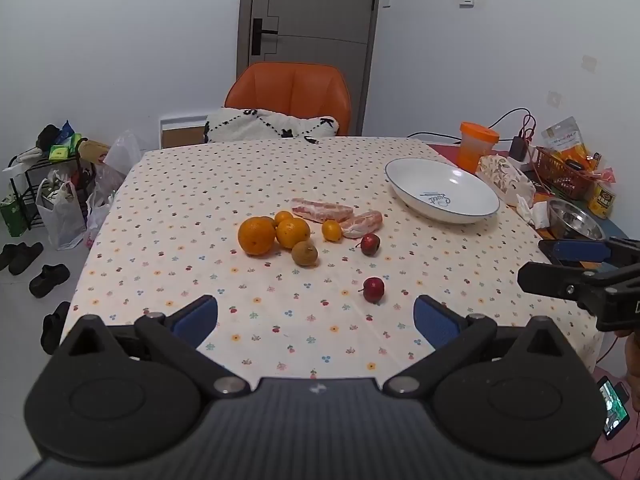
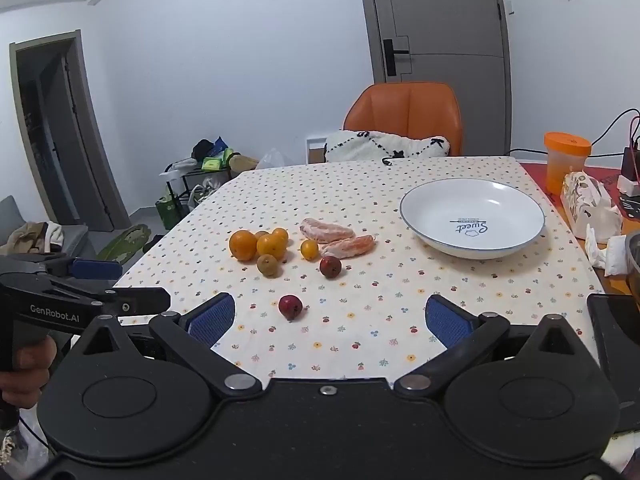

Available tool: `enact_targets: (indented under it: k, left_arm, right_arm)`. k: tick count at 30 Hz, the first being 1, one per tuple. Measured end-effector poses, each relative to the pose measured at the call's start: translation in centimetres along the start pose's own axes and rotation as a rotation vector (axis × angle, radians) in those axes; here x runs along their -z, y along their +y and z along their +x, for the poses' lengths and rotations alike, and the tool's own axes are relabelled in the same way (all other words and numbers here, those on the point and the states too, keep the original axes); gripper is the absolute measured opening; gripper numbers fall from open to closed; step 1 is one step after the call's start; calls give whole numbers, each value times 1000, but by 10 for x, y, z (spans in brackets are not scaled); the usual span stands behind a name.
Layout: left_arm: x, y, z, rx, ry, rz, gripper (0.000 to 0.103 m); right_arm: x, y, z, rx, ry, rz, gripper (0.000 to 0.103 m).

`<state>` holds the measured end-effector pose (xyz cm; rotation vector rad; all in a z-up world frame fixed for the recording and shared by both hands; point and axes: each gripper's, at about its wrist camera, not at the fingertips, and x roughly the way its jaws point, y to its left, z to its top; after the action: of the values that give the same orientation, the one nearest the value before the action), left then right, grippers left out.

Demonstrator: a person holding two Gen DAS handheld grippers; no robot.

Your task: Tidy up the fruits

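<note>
1. Left tool (image 1: 316, 320), lower frame: pads spread wide, nothing held.
2. Right tool (image 2: 330, 320): likewise wide apart, empty.
3. Nearest red fruit (image 1: 374, 290) lies on the table (image 1: 200, 184), just above the tools' gap.
4. Orange cluster (image 1: 276, 234) mid-frame, well apart from both tools.
5. White plate (image 2: 472, 218), upper right, empty.

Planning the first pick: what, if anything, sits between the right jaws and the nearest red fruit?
Nothing visible. The right gripper is open, and only bare tablecloth lies between it and the nearest red fruit.
</note>
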<state>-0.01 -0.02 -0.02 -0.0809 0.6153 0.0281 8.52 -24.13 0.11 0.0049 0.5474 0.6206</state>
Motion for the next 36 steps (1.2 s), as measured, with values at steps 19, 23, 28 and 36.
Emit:
enact_targets:
  k: [19, 23, 28, 36]
  left_arm:
    - [0, -6, -1, 6, -3, 4, 103]
    - [-1, -6, -1, 6, -4, 4, 103]
    - [-1, -6, -1, 7, -5, 4, 103]
    - [-4, -5, -3, 6, -5, 4, 103]
  right_arm:
    - [-1, 0, 0, 4, -2, 2, 103]
    - [-1, 1, 0, 6, -3, -1, 103]
    - [0, 1, 0, 7, -3, -2, 103]
    - [-1, 1, 0, 7, -3, -1, 103]
